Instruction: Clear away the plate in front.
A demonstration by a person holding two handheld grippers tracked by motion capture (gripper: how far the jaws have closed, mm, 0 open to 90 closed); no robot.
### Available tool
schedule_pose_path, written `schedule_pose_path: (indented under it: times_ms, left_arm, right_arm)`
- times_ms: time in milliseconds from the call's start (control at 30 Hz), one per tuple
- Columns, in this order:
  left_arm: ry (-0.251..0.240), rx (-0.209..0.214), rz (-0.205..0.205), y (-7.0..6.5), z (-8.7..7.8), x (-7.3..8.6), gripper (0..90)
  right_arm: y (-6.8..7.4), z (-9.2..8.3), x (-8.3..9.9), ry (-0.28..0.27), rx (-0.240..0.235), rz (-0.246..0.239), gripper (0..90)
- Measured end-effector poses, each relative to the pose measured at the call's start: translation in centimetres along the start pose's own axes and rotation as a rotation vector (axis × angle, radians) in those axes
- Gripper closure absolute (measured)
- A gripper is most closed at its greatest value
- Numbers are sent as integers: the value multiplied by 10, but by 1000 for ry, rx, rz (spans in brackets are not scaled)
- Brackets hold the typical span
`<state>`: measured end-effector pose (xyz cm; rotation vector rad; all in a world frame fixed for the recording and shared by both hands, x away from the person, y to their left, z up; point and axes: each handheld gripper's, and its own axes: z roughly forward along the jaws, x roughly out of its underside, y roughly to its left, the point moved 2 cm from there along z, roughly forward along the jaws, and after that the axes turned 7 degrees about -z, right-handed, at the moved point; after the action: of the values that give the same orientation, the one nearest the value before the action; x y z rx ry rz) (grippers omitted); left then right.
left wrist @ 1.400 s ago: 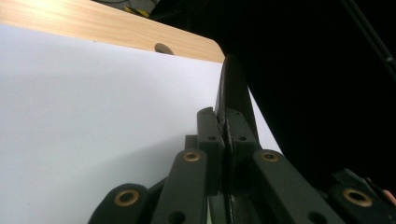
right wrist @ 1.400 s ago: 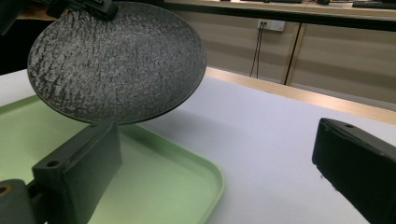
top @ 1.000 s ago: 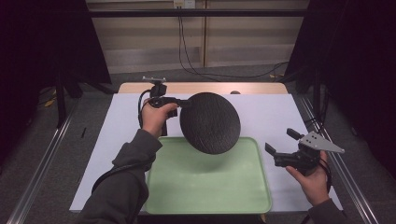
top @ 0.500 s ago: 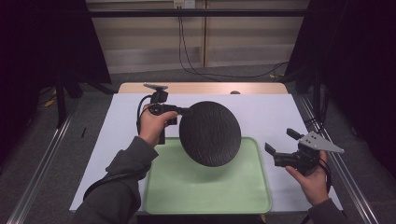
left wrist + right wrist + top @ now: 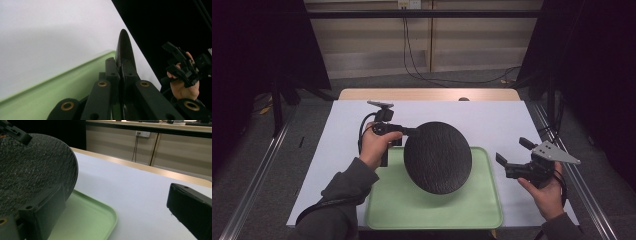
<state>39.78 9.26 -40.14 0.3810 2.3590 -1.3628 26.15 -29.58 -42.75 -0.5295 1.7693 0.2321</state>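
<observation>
A round black plate [image 5: 438,157] with a rough, speckled face hangs tilted over the green tray [image 5: 412,210]. My left gripper [image 5: 413,132] is shut on the plate's upper left rim. In the left gripper view the plate [image 5: 124,48] stands edge-on between the two closed jaws, with the tray [image 5: 62,82] below. My right gripper [image 5: 514,151] rests open to the right of the tray, nothing between its fingers. In the right gripper view the plate [image 5: 30,172] looms at the left, above the tray's corner [image 5: 100,217].
A white sheet [image 5: 492,120] covers the table, whose wooden far edge [image 5: 427,94] shows behind it. Metal rails [image 5: 257,170] run along both sides of the table. Cables [image 5: 412,55] hang down the back wall.
The left hand has carried the plate toward the right and a little lower, from over the tray's far edge to over its middle. The right gripper has stayed put.
</observation>
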Motion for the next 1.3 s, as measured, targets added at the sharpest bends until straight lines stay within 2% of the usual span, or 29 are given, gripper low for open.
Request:
schedule_pose_path:
  times_ms: [33, 133, 167, 200, 300, 333, 367, 400, 467, 500, 567, 600, 633, 700, 733, 767, 800, 833, 900, 933, 1100, 1200, 1300]
  left_arm:
    - [4, -5, 11, 1, 0, 2, 865]
    - [14, -1, 12, 0, 0, 8, 865]
    - [24, -3, 31, 0, 0, 10, 864]
    - [23, 5, 7, -1, 1, 12, 864]
    - [36, 8, 7, 0, 1, 17, 864]
    - [39, 4, 21, 0, 1, 19, 865]
    - [46, 11, 12, 0, 2, 20, 865]
    - [54, 8, 25, 0, 2, 21, 864]
    - [61, 10, 19, -1, 2, 24, 864]
    - [64, 7, 32, 0, 2, 25, 864]
    - [67, 15, 17, -1, 3, 27, 863]
    - [73, 10, 36, 0, 3, 28, 863]
    - [69, 21, 7, -1, 4, 30, 863]
    - [76, 16, 18, 1, 4, 32, 862]
    - [78, 23, 8, 1, 5, 33, 862]
    - [81, 19, 23, 2, 5, 34, 861]
    - [83, 25, 3, 2, 6, 36, 861]
    - [84, 20, 15, 3, 6, 37, 861]
    - [81, 24, -3, 4, 8, 40, 861]
    - [86, 20, 8, 6, 8, 40, 860]
    - [86, 10, -14, 13, 12, 45, 857]
    - [85, 20, -34, 19, 13, 47, 858]
    - [82, 0, -27, 23, 14, 49, 865]
  right_arm:
    - [0, 0, 0, -2, -3, -1, 14]
    - [0, 0, 0, 0, -1, 0, 14]
    - [0, 0, 0, 2, 0, 1, 14]
    - [0, 0, 0, 1, -1, 1, 14]
    - [0, 0, 0, 3, 10, 1, 13]
    - [0, 0, 0, 4, 6, 2, 13]
    - [0, 0, 0, 3, 8, 1, 13]
    - [0, 0, 0, 2, 10, -1, 13]
    - [0, 0, 0, 3, 7, -1, 13]
    - [0, 0, 0, 3, 9, -1, 13]
    - [0, 1, 0, 4, 7, 0, 13]
    - [0, 1, 0, 4, 7, 0, 13]
    - [0, 1, 0, 5, 5, 1, 13]
    - [0, 1, 0, 3, 6, 0, 13]
    - [0, 1, 0, 4, 5, 1, 13]
    - [0, 1, 0, 4, 6, 0, 13]
    - [0, 1, 0, 3, 5, 0, 13]
    - [0, 1, 0, 3, 9, -1, 13]
    - [0, 1, 0, 3, 12, -1, 13]
    - [0, 1, 0, 1, 5, -3, 13]
    - [0, 1, 0, 1, 9, -1, 13]
    - [0, 1, 0, 1, 10, -2, 13]
    - [0, 1, 0, 2, 11, 1, 13]
